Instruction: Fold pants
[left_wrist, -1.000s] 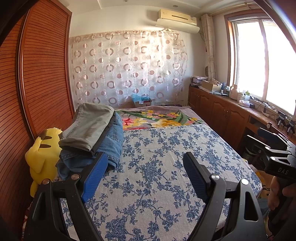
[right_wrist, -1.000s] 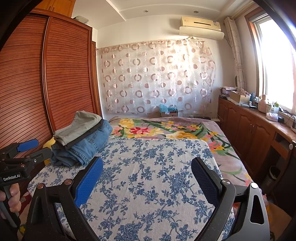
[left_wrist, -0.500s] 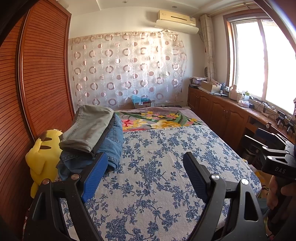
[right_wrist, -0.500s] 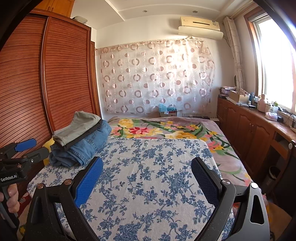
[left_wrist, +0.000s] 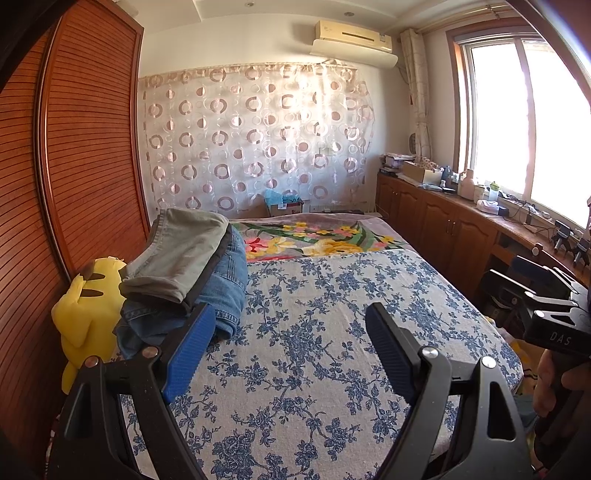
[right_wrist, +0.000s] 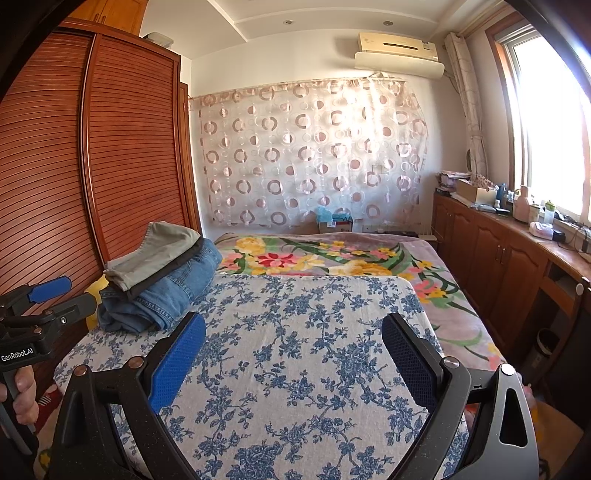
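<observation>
A stack of folded pants lies at the bed's left side: grey-green pants (left_wrist: 183, 254) (right_wrist: 151, 253) on top, a dark layer under them, blue jeans (left_wrist: 225, 284) (right_wrist: 173, 291) at the bottom. My left gripper (left_wrist: 290, 317) is open and empty, held above the blue floral bed cover (left_wrist: 332, 332), just right of the stack. My right gripper (right_wrist: 293, 328) is open and empty over the cover (right_wrist: 303, 332). Each gripper shows at the edge of the other's view, the left one (right_wrist: 48, 291) and the right one (left_wrist: 535, 280).
A yellow plush toy (left_wrist: 86, 299) sits between the stack and the brown louvered wardrobe (left_wrist: 74, 177). A flowered blanket (right_wrist: 332, 258) covers the bed's far end. Wooden cabinets (right_wrist: 491, 254) with bottles and boxes run along the right under the window.
Both grippers have shifted only slightly; the views have drifted a little. The jaws stay open and the pants stack has not moved.
</observation>
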